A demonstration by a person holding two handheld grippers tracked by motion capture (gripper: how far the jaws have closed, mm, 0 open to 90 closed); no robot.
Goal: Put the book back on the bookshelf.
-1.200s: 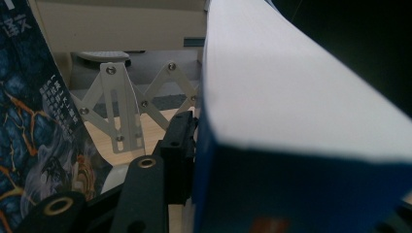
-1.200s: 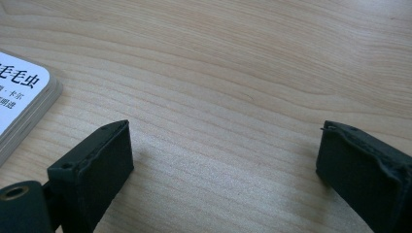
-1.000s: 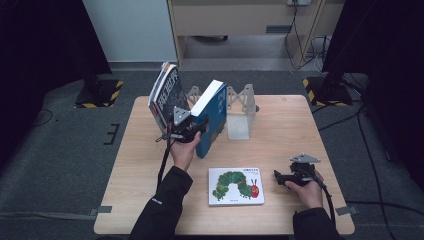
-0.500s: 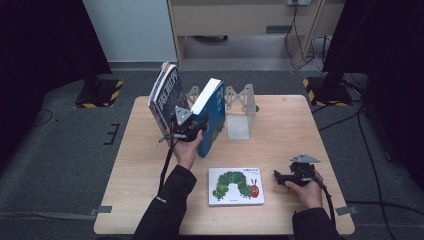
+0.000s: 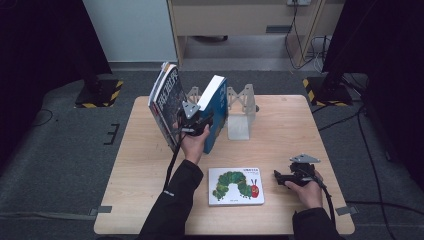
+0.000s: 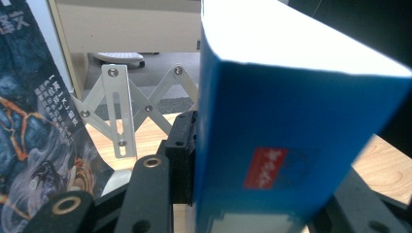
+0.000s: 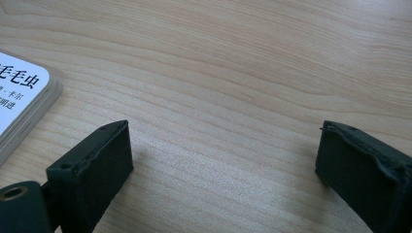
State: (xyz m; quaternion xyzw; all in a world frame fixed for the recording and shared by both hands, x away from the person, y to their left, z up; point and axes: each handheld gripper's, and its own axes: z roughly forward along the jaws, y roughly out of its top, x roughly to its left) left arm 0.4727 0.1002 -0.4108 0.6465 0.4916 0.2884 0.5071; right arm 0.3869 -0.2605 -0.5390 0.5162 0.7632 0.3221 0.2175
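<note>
Blue book (image 5: 216, 114) stands on edge near the table's (image 5: 300, 125) far side, tilted, gripped between the jaws of the left gripper (image 5: 194, 121). In the left gripper view the book's blue spine (image 6: 291, 136) sits clamped between the two black jaws, white page edges uppermost. To its left leans a dark-covered book (image 5: 165, 102) (cover printed with pale characters), close alongside but apart from the blue one. Just behind and to the right stands a white folding rack (image 5: 240, 112), its scissor struts visible past the book in the left gripper view. Right gripper (image 5: 290, 177) rests low over the table's near right part, jaws spread wide with nothing between them, bare wood showing in the gap. A caterpillar picture book (image 5: 236, 186) lies flat just beside it, on its left.
</note>
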